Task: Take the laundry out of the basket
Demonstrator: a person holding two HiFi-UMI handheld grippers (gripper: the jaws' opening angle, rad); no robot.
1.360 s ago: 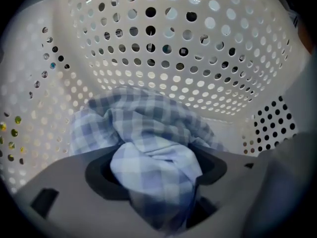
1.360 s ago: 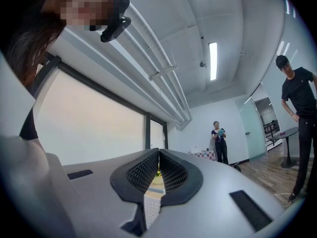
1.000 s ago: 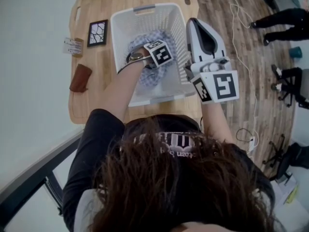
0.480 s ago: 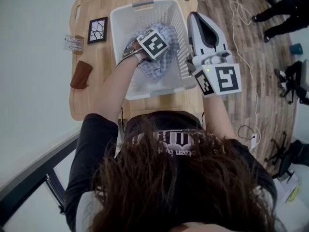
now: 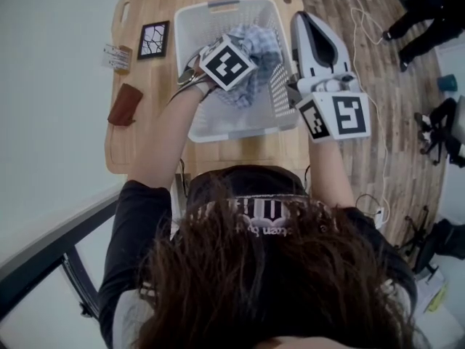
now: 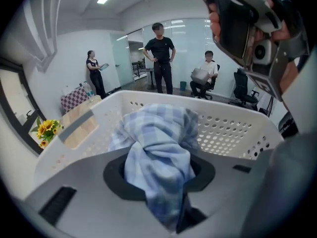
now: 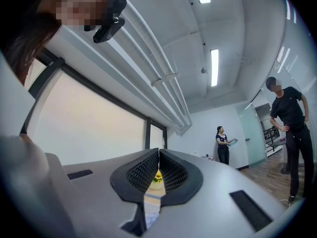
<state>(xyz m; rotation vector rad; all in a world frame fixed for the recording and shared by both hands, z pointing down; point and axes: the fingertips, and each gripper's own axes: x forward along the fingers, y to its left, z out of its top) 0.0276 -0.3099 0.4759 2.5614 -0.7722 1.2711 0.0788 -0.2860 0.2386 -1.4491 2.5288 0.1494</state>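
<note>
A soft, crumpled blue-and-white checked cloth (image 6: 157, 133) is pinched between the dark padded jaws of the left gripper (image 6: 159, 177) over the perforated white plastic basket (image 6: 233, 128) on the pale wooden table (image 5: 240, 155). The right gripper (image 7: 157, 175) is clenched on nothing, ribbed pads together, beside the basket.

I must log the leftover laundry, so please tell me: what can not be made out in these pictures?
1. Floor of the white perforated plastic basket, head view: the blue-and-white checked cloth and the left gripper cover it; more laundry beneath cannot be told.
2. Same floor, left gripper view: the gripper's grey body and the clamped cloth block it.
3. Print on the small white card, head view: too small.
</note>
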